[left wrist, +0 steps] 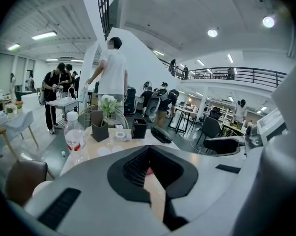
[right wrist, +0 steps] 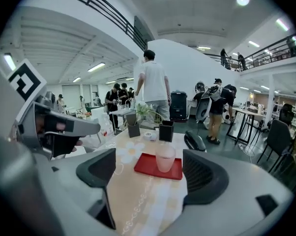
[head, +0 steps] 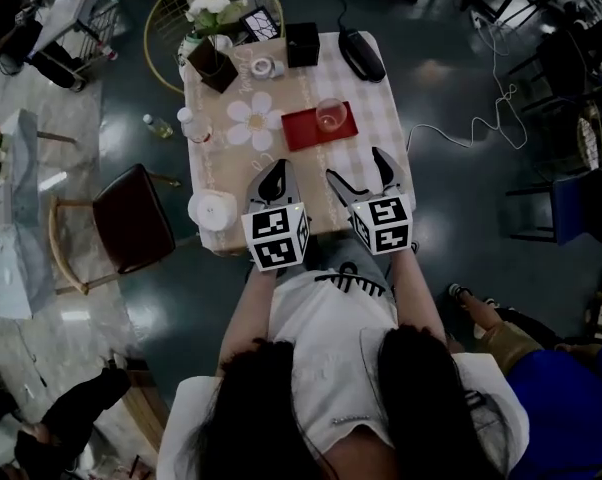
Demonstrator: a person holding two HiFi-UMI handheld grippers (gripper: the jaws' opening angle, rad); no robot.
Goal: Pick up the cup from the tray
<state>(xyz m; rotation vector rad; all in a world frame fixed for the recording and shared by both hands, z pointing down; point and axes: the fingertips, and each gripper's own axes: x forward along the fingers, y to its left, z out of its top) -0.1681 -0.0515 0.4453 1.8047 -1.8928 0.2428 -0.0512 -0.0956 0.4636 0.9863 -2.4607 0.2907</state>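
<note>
A clear cup [head: 330, 115] stands upright on the right part of a red tray [head: 306, 131] near the middle of the checked table [head: 281, 163]. In the right gripper view the cup [right wrist: 165, 158] and the tray [right wrist: 147, 166] lie straight ahead, beyond the jaws. My right gripper [head: 359, 170] is open and empty over the table's near edge, short of the tray. My left gripper [head: 274, 175] hovers beside it on the left. Its jaws [left wrist: 149, 168] are shut with nothing in them, and they hide most of the tray in the left gripper view.
A water bottle [head: 194, 125], a flower-shaped mat [head: 254, 120], a dark vase of flowers [head: 211, 58], a tape roll [head: 263, 67], a black box [head: 302, 43] and a black handset [head: 361, 55] stand on the table's far half. A white round object [head: 213, 211] sits at its near left corner. A brown chair [head: 131, 218] is left.
</note>
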